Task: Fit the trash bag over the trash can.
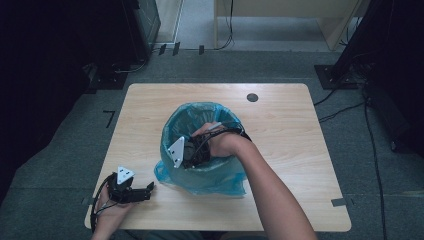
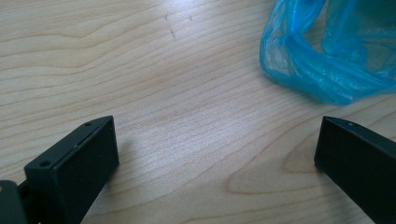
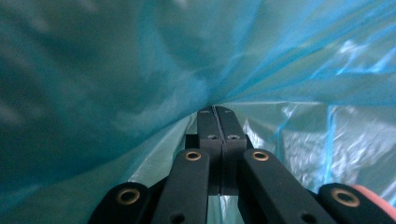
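High view: a round bin lined with a thin, crinkly blue bag stands mid-table; the right gripper reaches inside it, the left gripper lies at seven o'clock.

Left gripper view: jaws wide apart, empty — bag at one o'clock.

Right gripper view: jaws pressed together amid glossy bag folds; whether they pinch film, I cannot tell.

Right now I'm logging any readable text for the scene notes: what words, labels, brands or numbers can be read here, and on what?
None can be read.
Blue bag: plain plastic, no print seen.
Wooden table: only grain and a dark round hole cover, unmarked.
Left tongs and right tongs: black, no lettering visible.
Floor tape marks: one looks like a "7" shape, but it is just tape.
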Available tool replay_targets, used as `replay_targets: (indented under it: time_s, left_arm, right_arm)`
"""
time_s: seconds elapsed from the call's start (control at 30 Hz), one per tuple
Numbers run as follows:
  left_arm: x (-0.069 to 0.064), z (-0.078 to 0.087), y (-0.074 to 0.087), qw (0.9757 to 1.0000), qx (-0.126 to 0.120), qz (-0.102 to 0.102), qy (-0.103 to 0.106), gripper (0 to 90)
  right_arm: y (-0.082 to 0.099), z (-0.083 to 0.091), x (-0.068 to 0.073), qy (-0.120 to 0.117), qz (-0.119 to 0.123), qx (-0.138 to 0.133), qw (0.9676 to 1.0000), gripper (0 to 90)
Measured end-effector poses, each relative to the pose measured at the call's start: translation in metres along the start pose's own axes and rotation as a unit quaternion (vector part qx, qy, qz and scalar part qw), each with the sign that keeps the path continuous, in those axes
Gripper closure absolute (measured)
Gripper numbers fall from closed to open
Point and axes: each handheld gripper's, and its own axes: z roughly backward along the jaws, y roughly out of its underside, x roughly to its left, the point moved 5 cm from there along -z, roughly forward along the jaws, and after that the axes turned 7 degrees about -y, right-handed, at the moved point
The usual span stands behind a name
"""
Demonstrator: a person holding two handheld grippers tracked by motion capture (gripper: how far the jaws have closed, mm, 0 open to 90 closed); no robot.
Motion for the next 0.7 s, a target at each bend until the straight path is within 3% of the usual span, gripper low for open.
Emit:
replay_targets:
  time_s: [0.17, 0.33, 0.7]
  left_arm:
    - [0.0, 0.0, 0.0, 1.0, 0.0, 0.0, 0.0, 0.0]
    - [0.0, 0.0, 0.0, 1.0, 0.0, 0.0, 0.0, 0.0]
    - [0.001, -0.001, -0.001, 1.0, 0.0, 0.0, 0.0, 0.0]
  right_arm:
    - [0.004, -0.004, 0.002, -0.024, -0.002, 0.014, 0.9996, 90.0]
    - [0.002, -0.002, 0.003, -0.027, 0.007, 0.012, 0.9995, 90.0]
    - [-0.001, 0.031, 0.011, -0.016, 0.016, 0.013, 0.9997, 90.0]
